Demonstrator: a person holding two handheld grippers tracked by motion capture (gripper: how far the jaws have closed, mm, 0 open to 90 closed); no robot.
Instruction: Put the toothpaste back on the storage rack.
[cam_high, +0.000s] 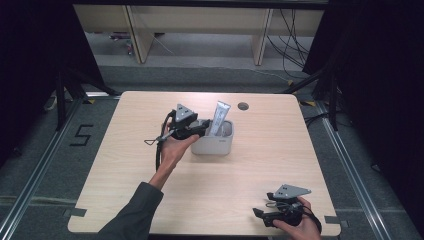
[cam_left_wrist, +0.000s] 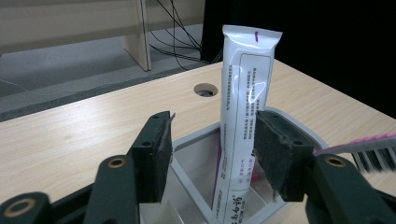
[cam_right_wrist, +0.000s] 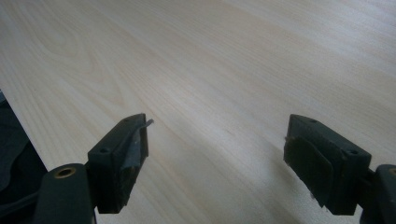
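Note:
A white toothpaste tube (cam_high: 220, 116) stands upright in a grey rectangular holder (cam_high: 215, 145) at the middle of the wooden table. My left gripper (cam_high: 202, 129) hovers at the holder's left rim. In the left gripper view the tube (cam_left_wrist: 245, 93) rises between the jaws of the gripper (cam_left_wrist: 212, 135); there is a gap at the left pad and the gripper is open. A pink toothbrush head (cam_left_wrist: 369, 147) pokes in at the right edge. My right gripper (cam_high: 260, 216) rests near the table's front right corner, open over bare wood (cam_right_wrist: 217, 140).
A round cable hole (cam_high: 243, 106) lies in the table behind the holder. The table's front edge (cam_high: 200, 232) runs close to the right hand. Beyond the far edge are wooden furniture legs (cam_high: 137, 40) and loose cables (cam_high: 292, 45) on the floor.

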